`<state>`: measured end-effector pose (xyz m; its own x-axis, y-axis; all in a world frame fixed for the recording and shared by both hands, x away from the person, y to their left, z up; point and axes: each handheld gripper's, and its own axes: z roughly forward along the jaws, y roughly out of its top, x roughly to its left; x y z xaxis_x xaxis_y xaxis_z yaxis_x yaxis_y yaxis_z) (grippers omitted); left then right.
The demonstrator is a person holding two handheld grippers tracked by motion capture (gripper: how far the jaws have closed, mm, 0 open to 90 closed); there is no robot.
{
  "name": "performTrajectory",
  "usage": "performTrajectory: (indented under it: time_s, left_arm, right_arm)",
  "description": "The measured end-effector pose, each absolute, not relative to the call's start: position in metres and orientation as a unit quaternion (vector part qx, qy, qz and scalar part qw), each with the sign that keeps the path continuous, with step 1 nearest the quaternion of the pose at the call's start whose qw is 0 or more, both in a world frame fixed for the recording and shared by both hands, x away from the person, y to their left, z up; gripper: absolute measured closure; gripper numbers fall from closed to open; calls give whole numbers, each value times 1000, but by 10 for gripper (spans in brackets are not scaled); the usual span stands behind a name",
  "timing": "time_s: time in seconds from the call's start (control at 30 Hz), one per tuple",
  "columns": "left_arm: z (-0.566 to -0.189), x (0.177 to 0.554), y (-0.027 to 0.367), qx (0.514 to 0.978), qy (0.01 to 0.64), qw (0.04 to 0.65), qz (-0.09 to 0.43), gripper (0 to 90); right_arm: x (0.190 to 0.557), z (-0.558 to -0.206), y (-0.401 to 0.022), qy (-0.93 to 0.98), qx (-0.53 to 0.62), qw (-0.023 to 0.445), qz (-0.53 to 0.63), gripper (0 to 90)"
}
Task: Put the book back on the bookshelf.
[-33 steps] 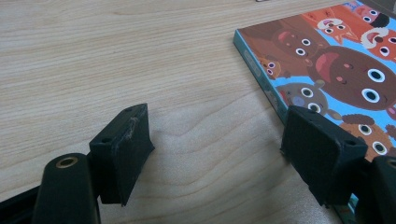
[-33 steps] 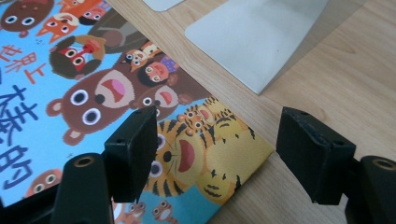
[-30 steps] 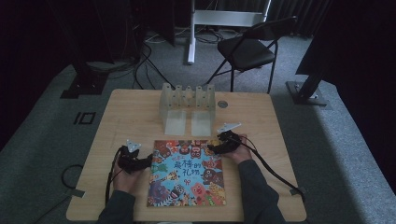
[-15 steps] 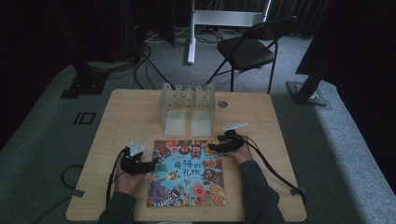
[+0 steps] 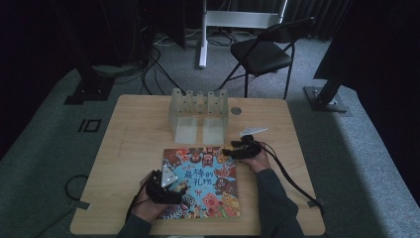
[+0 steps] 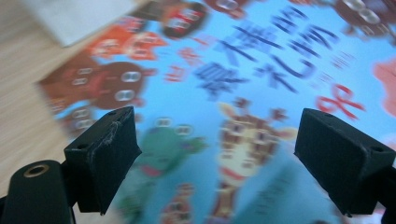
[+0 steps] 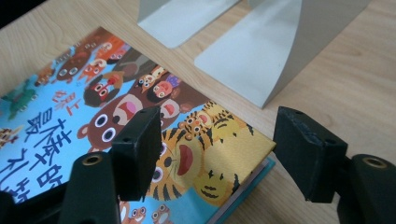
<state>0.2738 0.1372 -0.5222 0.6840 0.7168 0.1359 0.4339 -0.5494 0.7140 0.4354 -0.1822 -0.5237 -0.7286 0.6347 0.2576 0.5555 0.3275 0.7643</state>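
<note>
One picture book (image 5: 202,182) lies flat on the tabletop (image 5: 129,144), near edge. We see two metal bookends (image 5: 198,115) just behind it and one small disc (image 5: 236,111) nearby. Left gripper (image 6: 217,156) over the cover, jaws just opened wide, nothing held. Right gripper (image 7: 217,151) straddles the book's corner, jaws apart and closing, no grip.

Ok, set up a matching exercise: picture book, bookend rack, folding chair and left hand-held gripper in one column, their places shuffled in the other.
Things:
1. picture book
2. bookend rack
3. folding chair
4. left hand-held gripper

Places:
A. on the floor beyond the table
B. over the book's lower left part, jaws apart
C. flat on the table's near half
D. upright near the table's far edge

Pairs: 1-C, 2-D, 3-A, 4-B
</note>
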Motion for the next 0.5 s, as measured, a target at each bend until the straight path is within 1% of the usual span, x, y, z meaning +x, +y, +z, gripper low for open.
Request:
performTrajectory:
  time_s: [0.13, 0.27, 0.4, 0.43, 0.47, 0.5]
  left_arm:
    - [-523, 264, 125, 866, 308, 338, 203, 117]
    - [-521, 256, 119, 870, 300, 347, 182, 113]
    - [-519, 247, 112, 873, 280, 356, 180, 91]
    - [-518, 245, 109, 872, 279, 356, 185, 75]
    - [-518, 243, 106, 873, 275, 356, 188, 35]
    - [-518, 241, 103, 875, 269, 358, 186, 26]
  right_arm:
    - [435, -516, -183, 813, 362, 44, 454, 351]
    - [435, -510, -183, 814, 358, 46, 456, 352]
    - [436, -505, -183, 812, 359, 42, 459, 354]
    - [435, -504, -183, 812, 359, 42, 458, 354]
    - [435, -503, -183, 812, 358, 42, 459, 354]
    - [435, -502, -183, 811, 358, 41, 461, 355]
